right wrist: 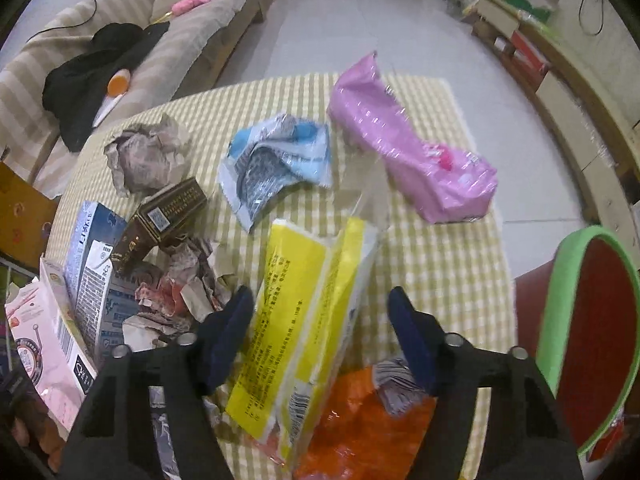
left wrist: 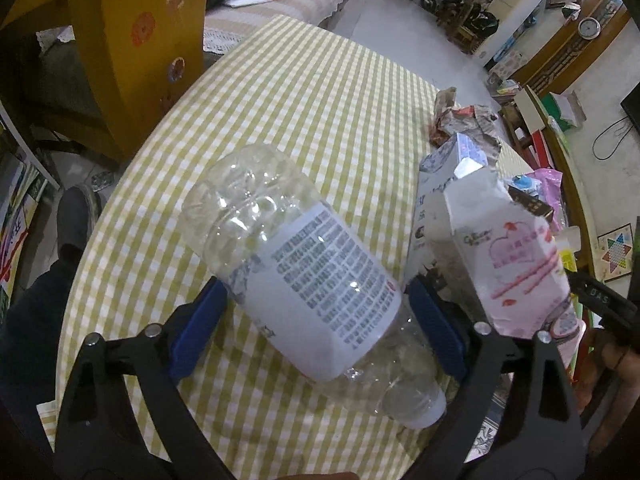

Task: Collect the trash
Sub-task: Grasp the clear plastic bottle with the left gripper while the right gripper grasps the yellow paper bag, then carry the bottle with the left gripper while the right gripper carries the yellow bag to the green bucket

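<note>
The bench point(left wrist: 320, 92) wears a yellow-green and white check. The bottle point(left wrist: 280, 248) is clear with a white label; the bin point(right wrist: 568, 320) is red, rimmed green

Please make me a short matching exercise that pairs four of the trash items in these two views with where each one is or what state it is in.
Things:
1. clear plastic bottle
2. yellow packet
3. pink plastic bag
4. brown paper ball

Places or states:
A. crumpled, near the table's far left edge in the right wrist view
B. between the left gripper's jaws
C. lying on the far right part of the checked tablecloth
D. between the right gripper's jaws

Pairs: 1-B, 2-D, 3-C, 4-A
</note>
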